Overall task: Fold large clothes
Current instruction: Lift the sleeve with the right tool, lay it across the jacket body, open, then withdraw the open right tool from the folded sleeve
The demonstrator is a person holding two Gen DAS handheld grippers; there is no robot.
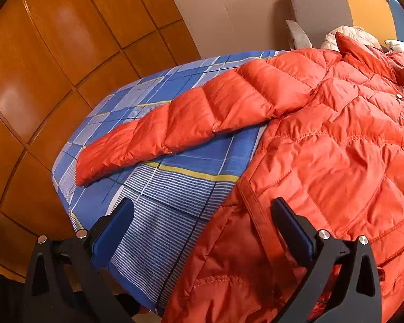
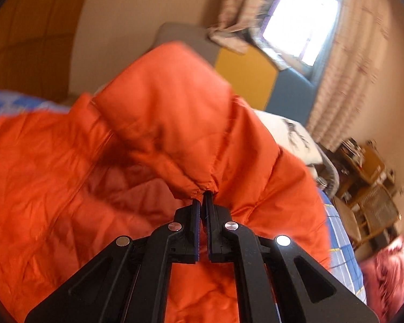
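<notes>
An orange puffer jacket [image 1: 336,140] lies spread on a bed with a blue checked sheet [image 1: 175,188]. Its left sleeve [image 1: 175,123] stretches out flat toward the bed's far corner. My left gripper [image 1: 202,210] hovers open over the jacket's lower hem edge, one finger above the sheet and one above the orange fabric, gripping nothing. In the right wrist view my right gripper [image 2: 202,197] is shut on the cuff edge of the other sleeve [image 2: 180,118], which is lifted and arches over the jacket body [image 2: 54,188]. That view is blurred by motion.
Wooden wardrobe doors [image 1: 54,67] stand beside the bed. A grey, yellow and blue headboard [image 2: 245,78] and white pillows [image 2: 291,137] sit at the bed's head. A window with curtains [image 2: 301,18], wicker shelves [image 2: 369,188] and a pink bundle [image 2: 390,274] lie to the right.
</notes>
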